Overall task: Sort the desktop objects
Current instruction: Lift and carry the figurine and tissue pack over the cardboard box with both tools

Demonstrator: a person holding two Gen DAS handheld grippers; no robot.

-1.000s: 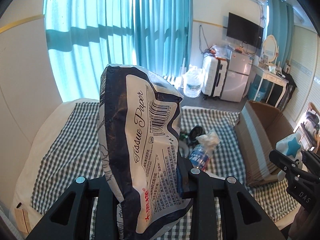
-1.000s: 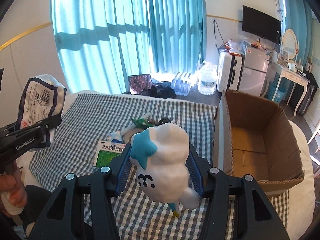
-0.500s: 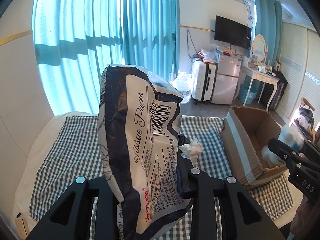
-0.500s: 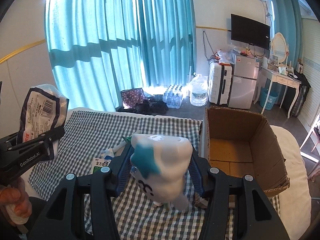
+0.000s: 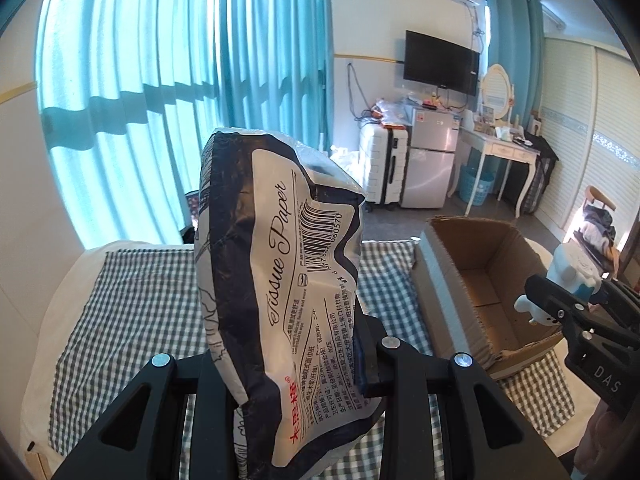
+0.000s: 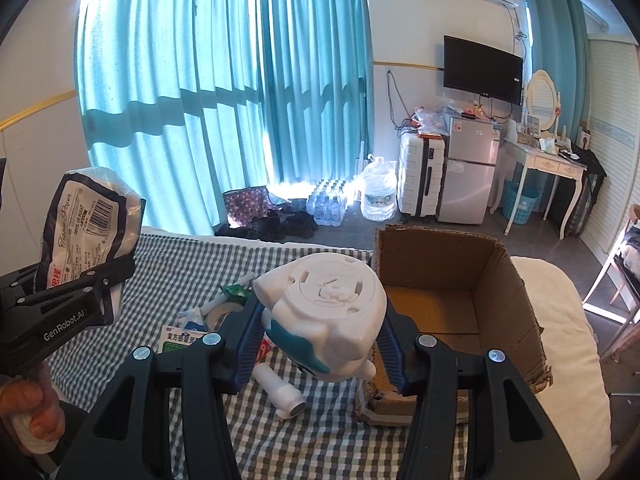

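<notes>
- Left wrist view: our left gripper (image 5: pixel 292 364) is clamped on a tissue pack (image 5: pixel 280 280), which stands upright between the jaws and hides much of the scene ahead.
- The pack hangs above a checked cloth (image 5: pixel 132 304) on what looks like a bed. The open cardboard box (image 5: pixel 480 280) sits to the right of it, apparently empty as far as we can see inside.
- At the right edge our right gripper (image 5: pixel 568 300) holds a white toy (image 5: pixel 572 276) beside the near right corner of the box.
- To do this step well, we judge we should carry the pack right until it is over the box mouth, then release low so it does not bounce off the rim.

- Right wrist view: our right gripper (image 6: pixel 316 340) grips the toy (image 6: pixel 324 312) by its sides, its round base tipped toward us, just left of the box (image 6: pixel 460 304).
- Below it on the cloth (image 6: pixel 320 440) lie a white tube (image 6: pixel 280 392), a green-printed packet (image 6: pixel 180 338), a roll of tape (image 6: pixel 222 312) and other small items, still unsorted.
- The left gripper (image 6: pixel 76 300) with the pack (image 6: pixel 84 228) is at the far left, well apart from the box.
- We judge the toy should clear the near box wall before we let go, and the two grippers should take turns over the opening so they do not collide.
</notes>
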